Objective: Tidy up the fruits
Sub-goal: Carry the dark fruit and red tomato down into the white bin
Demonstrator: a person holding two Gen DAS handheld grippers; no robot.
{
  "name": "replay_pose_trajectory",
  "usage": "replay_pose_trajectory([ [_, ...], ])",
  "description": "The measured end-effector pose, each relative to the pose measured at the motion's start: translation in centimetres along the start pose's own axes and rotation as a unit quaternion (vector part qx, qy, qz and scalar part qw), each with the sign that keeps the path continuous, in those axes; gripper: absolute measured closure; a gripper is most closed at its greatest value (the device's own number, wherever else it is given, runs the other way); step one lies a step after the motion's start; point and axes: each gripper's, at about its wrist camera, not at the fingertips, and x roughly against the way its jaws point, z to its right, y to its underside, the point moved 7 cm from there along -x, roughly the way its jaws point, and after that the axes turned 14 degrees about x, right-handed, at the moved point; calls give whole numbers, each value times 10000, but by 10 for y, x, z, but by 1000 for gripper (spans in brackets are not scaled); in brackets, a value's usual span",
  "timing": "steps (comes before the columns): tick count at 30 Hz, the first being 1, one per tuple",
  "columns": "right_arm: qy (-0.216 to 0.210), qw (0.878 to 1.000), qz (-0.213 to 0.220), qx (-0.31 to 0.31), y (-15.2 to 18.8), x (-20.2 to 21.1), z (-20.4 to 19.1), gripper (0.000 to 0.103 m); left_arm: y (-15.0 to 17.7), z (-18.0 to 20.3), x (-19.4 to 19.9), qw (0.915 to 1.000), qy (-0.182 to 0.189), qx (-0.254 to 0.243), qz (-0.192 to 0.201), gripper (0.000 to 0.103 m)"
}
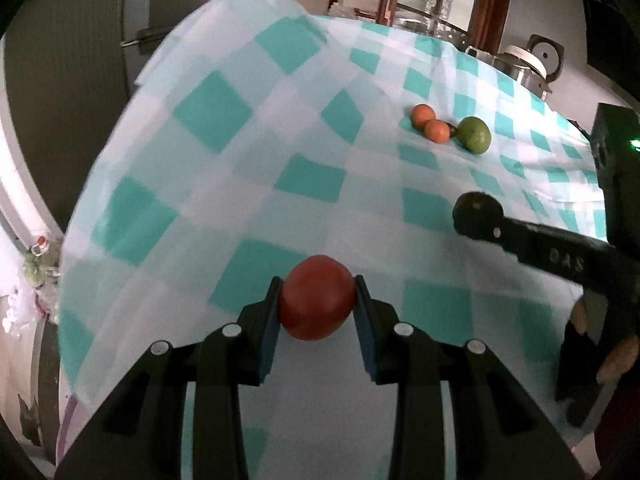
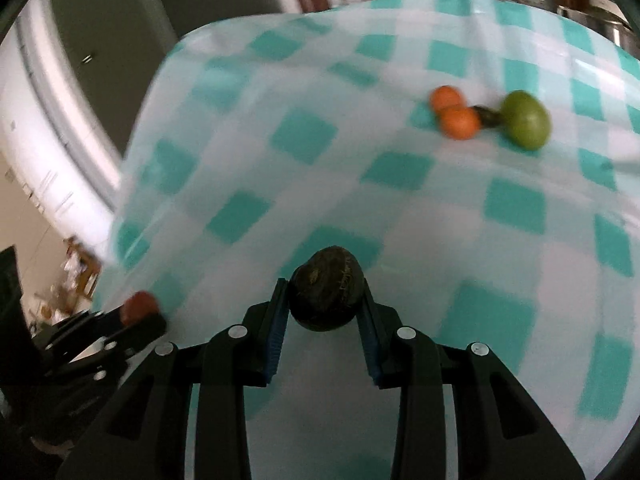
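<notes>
My left gripper [image 1: 317, 296] is shut on a red tomato [image 1: 316, 300] and holds it above the teal-and-white checked tablecloth [image 1: 224, 184]. My right gripper [image 2: 326, 296] is shut on a dark round fruit [image 2: 326, 294]; it shows in the left wrist view [image 1: 478, 214] at the right. Two small oranges [image 1: 430, 124] and a green fruit [image 1: 474, 135] lie together far ahead on the cloth, with a small dark thing between them. They also show in the right wrist view, the oranges [image 2: 456, 118] left of the green fruit [image 2: 526, 120]. The left gripper [image 2: 140, 312] with its tomato appears at lower left there.
A steel pot with a lid [image 1: 520, 66] stands beyond the table's far right edge. The cloth's left edge [image 1: 80, 200] drops off to the floor. A dark door and white wall lie to the left.
</notes>
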Motion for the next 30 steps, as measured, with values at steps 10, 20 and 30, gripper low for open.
replay_pose_trajectory([
  [10, 2, 9989, 50, 470, 23, 18, -60, 69, 27, -57, 45, 9989, 14, 307, 344, 68],
  [20, -498, 9818, -33, 1832, 52, 20, -168, 69, 55, -111, 106, 9967, -260, 391, 666, 68],
  [30, -1503, 9249, -928, 3368, 129, -6, -267, 69, 113, -213, 84, 9892, -1235, 779, -95, 68],
])
